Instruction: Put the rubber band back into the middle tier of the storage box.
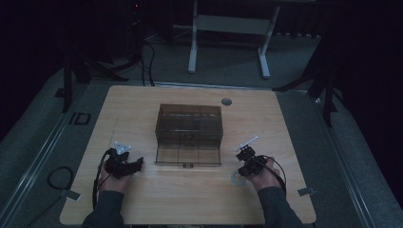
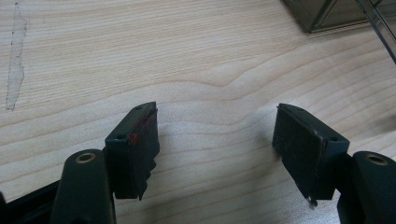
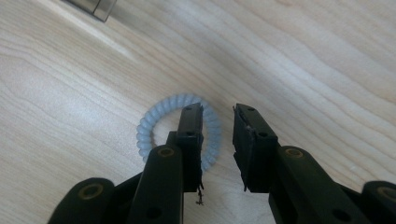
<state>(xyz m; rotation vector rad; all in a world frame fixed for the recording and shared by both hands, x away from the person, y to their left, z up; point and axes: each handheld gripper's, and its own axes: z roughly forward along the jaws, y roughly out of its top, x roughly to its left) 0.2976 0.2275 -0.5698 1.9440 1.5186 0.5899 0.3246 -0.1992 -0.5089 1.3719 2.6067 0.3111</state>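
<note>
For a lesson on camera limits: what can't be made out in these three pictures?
- Contents of the smoky box: high view, dim and too small.
- Near side of the pale blue coil ring: right gripper view, hidden behind the right gripper.
- The box: left gripper view, cut off by the top edge.

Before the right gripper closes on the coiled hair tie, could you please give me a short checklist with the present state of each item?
1. Right gripper open: ok, a gap shows between its jaws.
2. Hair tie straddled: ok, one jaw sits inside the ring, the other outside.
3. Hair tie flat on the table: ok.
4. Jaws down at table level: cannot tell.
5. Left gripper out of the way: ok, open over bare wood.
6. Smoky clear box open in front: ok, front panel lies flat.
</note>
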